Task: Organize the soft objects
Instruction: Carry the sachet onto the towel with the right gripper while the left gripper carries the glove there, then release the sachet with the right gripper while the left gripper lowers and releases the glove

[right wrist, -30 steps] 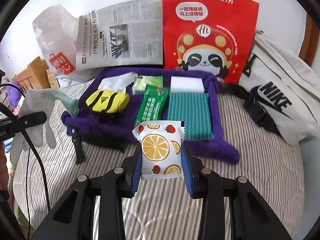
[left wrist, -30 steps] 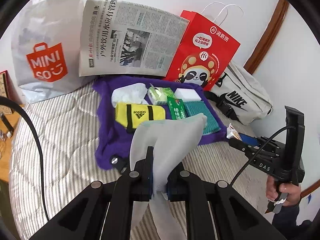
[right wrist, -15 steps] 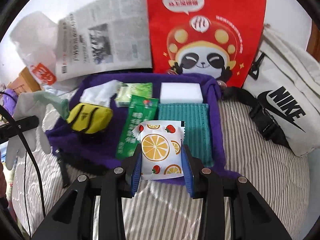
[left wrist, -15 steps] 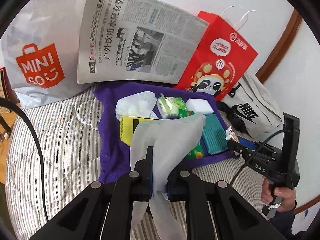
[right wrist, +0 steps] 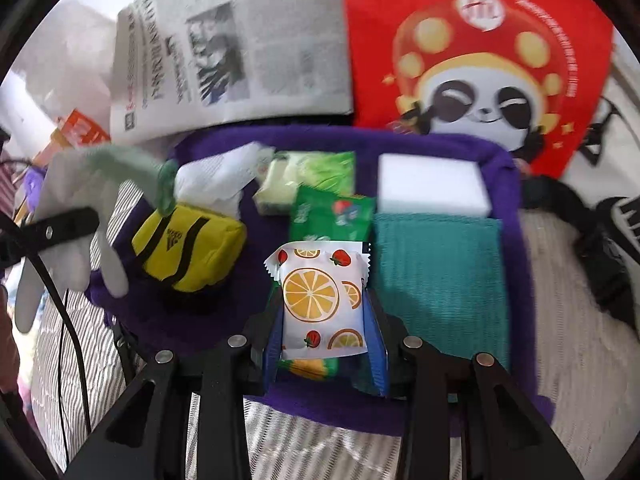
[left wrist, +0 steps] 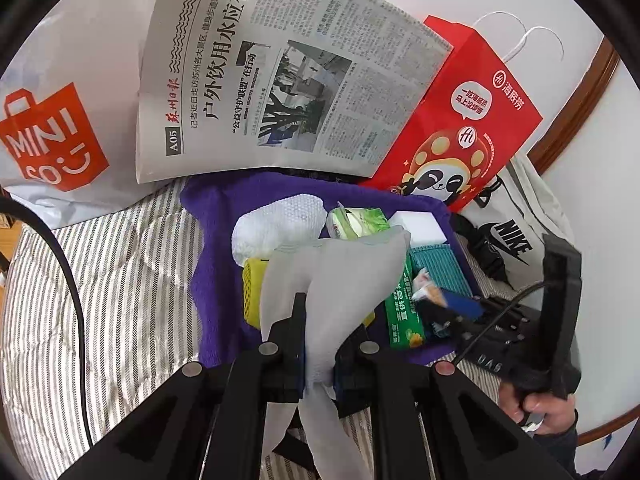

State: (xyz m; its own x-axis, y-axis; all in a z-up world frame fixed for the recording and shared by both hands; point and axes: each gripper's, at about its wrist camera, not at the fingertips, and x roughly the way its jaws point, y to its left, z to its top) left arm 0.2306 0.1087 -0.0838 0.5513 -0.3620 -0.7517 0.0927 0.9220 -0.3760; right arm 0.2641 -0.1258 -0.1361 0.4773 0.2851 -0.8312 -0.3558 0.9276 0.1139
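Left gripper [left wrist: 318, 344] clamped tight on one grey glove [left wrist: 336, 276]; glove hangs over near edge of purple cloth tray [left wrist: 212, 280]. Right gripper [right wrist: 324, 320] grasping one orange-print snack packet [right wrist: 320, 300] by its sides, above the tray's middle. Both grippers angled downward at the tray. In the tray: one yellow pouch [right wrist: 188, 248], one white tissue wad [right wrist: 216, 180], two green packets [right wrist: 332, 216], one white sponge [right wrist: 434, 186], one teal cloth [right wrist: 436, 276]. Behind: one newspaper [left wrist: 280, 76], one red bag [left wrist: 460, 128]. Glove hides most of the pouch in left view. Right view blurred. One hand [left wrist: 540, 404] partly cut off.
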